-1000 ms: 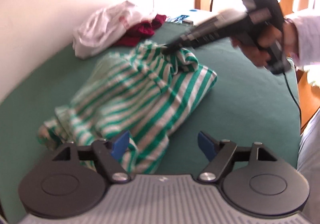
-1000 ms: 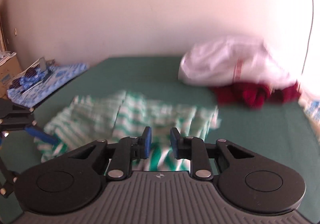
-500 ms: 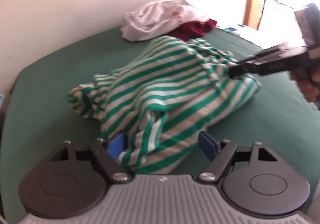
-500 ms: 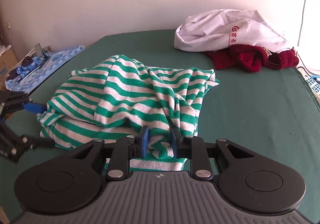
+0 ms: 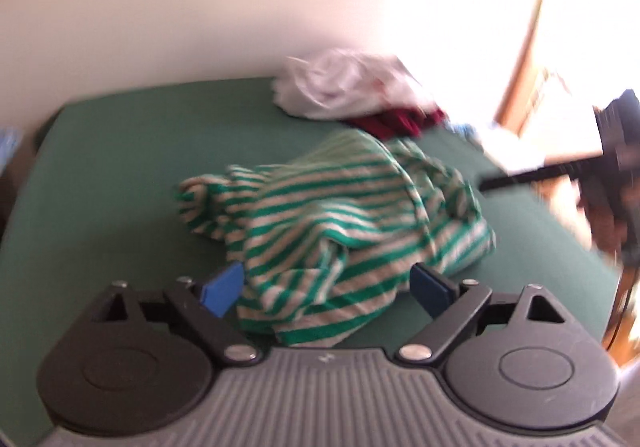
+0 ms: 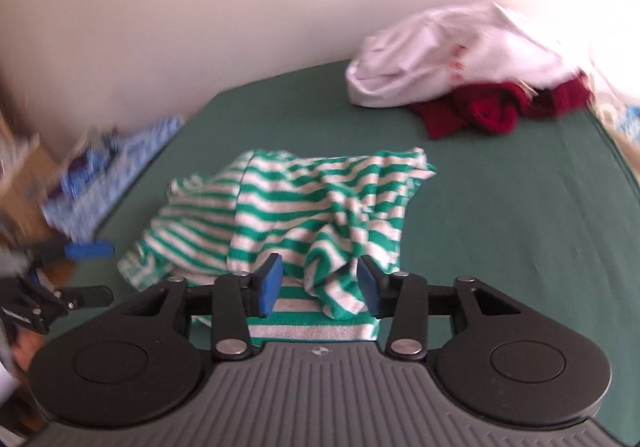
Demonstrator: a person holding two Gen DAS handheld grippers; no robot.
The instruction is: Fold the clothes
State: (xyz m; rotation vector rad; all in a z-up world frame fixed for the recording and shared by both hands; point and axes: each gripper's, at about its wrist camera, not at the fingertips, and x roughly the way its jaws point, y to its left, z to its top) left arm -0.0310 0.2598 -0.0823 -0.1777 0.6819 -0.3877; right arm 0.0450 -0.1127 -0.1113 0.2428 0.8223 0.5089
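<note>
A green-and-white striped garment (image 5: 340, 223) (image 6: 304, 215) lies crumpled on the green bed sheet (image 5: 100, 187) (image 6: 520, 227). My left gripper (image 5: 326, 289) hovers at its near edge, and its jaws are opening wide; cloth shows between the blue pads, but neither pad presses on it. My right gripper (image 6: 319, 285) is at the opposite edge with its jaws opening; a loose fold stands between its pads, ungripped. In each wrist view the other gripper shows at the side: the right gripper (image 5: 486, 185), the left gripper (image 6: 94, 271).
A white garment (image 5: 340, 91) (image 6: 440, 59) and a dark red one (image 5: 396, 123) (image 6: 492, 107) are heaped at the far side by the wall. Blue patterned items (image 6: 120, 159) and a cardboard box (image 6: 20, 175) sit beside the bed. A wooden frame (image 5: 524, 47) stands at the bright window.
Both pairs of jaws have spread wider; the right one has let go of the striped fold it pinched. Both grippers have drawn back a little and rolled, and the garment has settled in a heap.
</note>
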